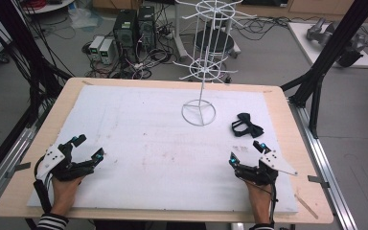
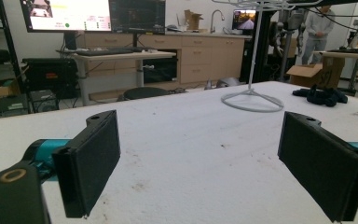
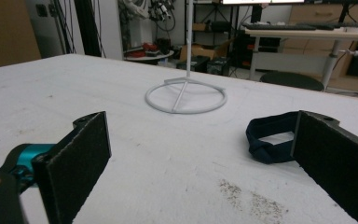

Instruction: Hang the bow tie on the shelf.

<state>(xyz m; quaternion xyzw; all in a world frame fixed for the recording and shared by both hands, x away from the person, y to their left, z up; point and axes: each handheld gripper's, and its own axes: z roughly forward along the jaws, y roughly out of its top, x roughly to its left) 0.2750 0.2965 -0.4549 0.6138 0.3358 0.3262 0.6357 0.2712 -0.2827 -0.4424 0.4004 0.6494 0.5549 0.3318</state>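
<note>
Both hands rest low at the near edge of the desk (image 1: 24, 191), one toward each near corner, on the white foam sheet (image 1: 139, 143) that covers most of the wooden top.

My left gripper (image 1: 87, 149) sits near the near-left corner. Its jaws are spread wide and there is nothing between them; in the left gripper view the two black pads (image 2: 93, 158) frame bare foam. The grey three-cornered plate (image 1: 52, 155) on top tilts outward toward the left edge.

My right gripper (image 1: 245, 153) sits near the near-right corner, jaws likewise wide apart and holding nothing. Its grey plate (image 1: 279, 163) points toward the right edge.

A white wire display stand (image 1: 202, 72) stands upright on the foam, right of centre and toward the far edge. Its ring base (image 1: 199, 113) lies flat on the sheet with spokes to the thin pole; two tiers of radiating hooks sit higher on the pole. In the right gripper view the ring base (image 3: 185, 99) is straight ahead, between the jaws' lines of sight.

A dark bow tie (image 1: 247, 126) with its strap lies flat on the foam, near the right edge, just beyond my right gripper and to the right of the stand's base, apart from both. In the right gripper view the bow tie (image 3: 270, 137) lies close ahead, partly hidden behind the right-hand jaw. In the left gripper view the bow tie (image 2: 320, 95) is far off, beyond and right of the base.

Foam surface has brownish scuffs and specks in front of the right gripper.
</note>
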